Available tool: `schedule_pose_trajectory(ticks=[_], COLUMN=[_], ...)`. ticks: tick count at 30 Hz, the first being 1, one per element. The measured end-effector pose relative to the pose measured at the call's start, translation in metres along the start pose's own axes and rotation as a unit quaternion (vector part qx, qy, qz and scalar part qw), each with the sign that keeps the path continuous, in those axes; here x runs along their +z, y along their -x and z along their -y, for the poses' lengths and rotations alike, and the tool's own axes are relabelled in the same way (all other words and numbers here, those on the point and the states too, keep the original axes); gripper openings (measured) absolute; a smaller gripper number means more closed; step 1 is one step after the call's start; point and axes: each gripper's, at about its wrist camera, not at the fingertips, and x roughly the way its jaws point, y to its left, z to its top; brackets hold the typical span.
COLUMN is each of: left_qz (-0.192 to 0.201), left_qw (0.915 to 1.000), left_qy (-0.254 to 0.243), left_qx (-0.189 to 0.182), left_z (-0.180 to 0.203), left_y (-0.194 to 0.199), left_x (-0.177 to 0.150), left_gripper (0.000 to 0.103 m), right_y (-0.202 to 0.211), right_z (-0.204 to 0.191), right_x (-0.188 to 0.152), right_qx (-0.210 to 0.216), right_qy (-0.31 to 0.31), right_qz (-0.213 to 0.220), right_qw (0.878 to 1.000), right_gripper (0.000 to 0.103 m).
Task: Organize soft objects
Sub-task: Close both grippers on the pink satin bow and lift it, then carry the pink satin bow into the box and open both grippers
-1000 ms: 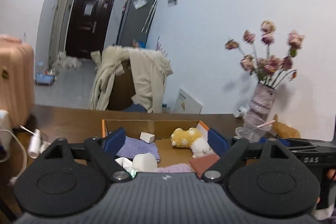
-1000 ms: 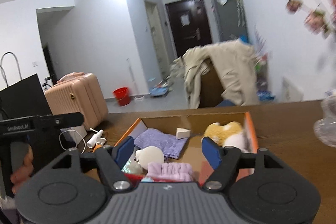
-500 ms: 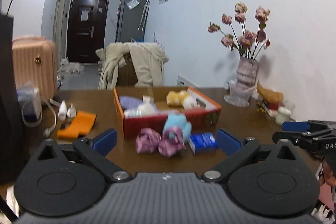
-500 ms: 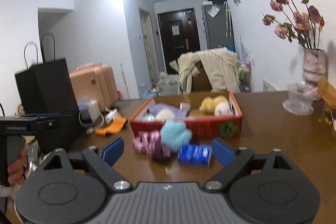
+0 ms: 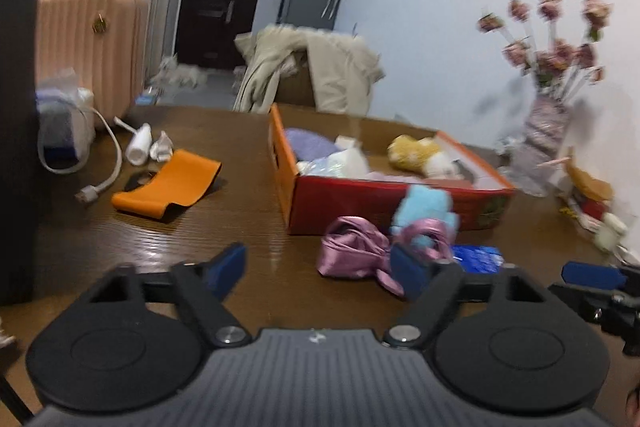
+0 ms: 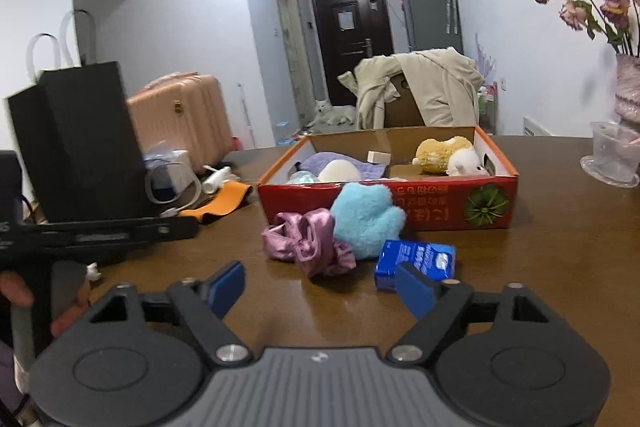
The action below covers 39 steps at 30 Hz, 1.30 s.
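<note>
A red cardboard box [image 5: 384, 203] [image 6: 440, 203] stands on the brown table and holds a purple towel [image 6: 332, 159], a yellow plush [image 5: 416, 149] [image 6: 438, 149] and a white plush [image 6: 466, 161]. In front of it lie a light blue plush [image 5: 424, 207] [image 6: 364, 219], a pink satin cloth [image 5: 352, 251] [image 6: 308, 239] and a blue tissue pack [image 5: 478, 259] [image 6: 420, 255]. My left gripper [image 5: 318, 269] hovers low, just short of the pink cloth, jaws closing on nothing. My right gripper [image 6: 320, 287] is short of the tissue pack, jaws closing, also empty.
An orange band [image 5: 172, 183], a white cable [image 5: 104, 163] and small white bottles lie left of the box. A black paper bag [image 6: 80, 139] stands at the table's left. A vase of dried roses [image 5: 544, 131] and a glass cup [image 6: 612, 155] stand at the right by the wall.
Both grippers have drawn back from over the box and sunk toward the table, so the items in front of the box now show. Both pairs of jaws are narrower than half a second ago.
</note>
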Motion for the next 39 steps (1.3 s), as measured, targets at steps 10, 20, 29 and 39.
schedule_pose_trajectory(ticks=[10, 20, 29, 39], left_qz=[-0.045, -0.049, -0.052, 0.000], left_qw=[0.9932, 0.9874, 0.9839, 0.9770], left_qy=[0.082, 0.115, 0.122, 0.166], left_qx=[-0.070, -0.098, -0.119, -0.134], left_z=[-0.018, -0.023, -0.025, -0.009], left_y=[-0.102, -0.101, -0.096, 0.010], left_x=[-0.006, -0.009, -0.011, -0.017], left_gripper=[0.039, 0.025, 0.016, 0.013], right_y=[-0.117, -0.128, -0.119, -0.034], right_z=[0.012, 0.023, 0.012, -0.005], right_x=[0.002, -0.008, -0.009, 0.004], right_qx=[-0.002, 0.028, 0.003, 0.070], right_qy=[-0.002, -0.024, 0.002, 0.034], right_qz=[-0.043, -0.052, -0.043, -0.012], right_qw=[0.999, 0.998, 0.999, 0.997], right_gripper=[0.018, 0.020, 0.011, 0.008])
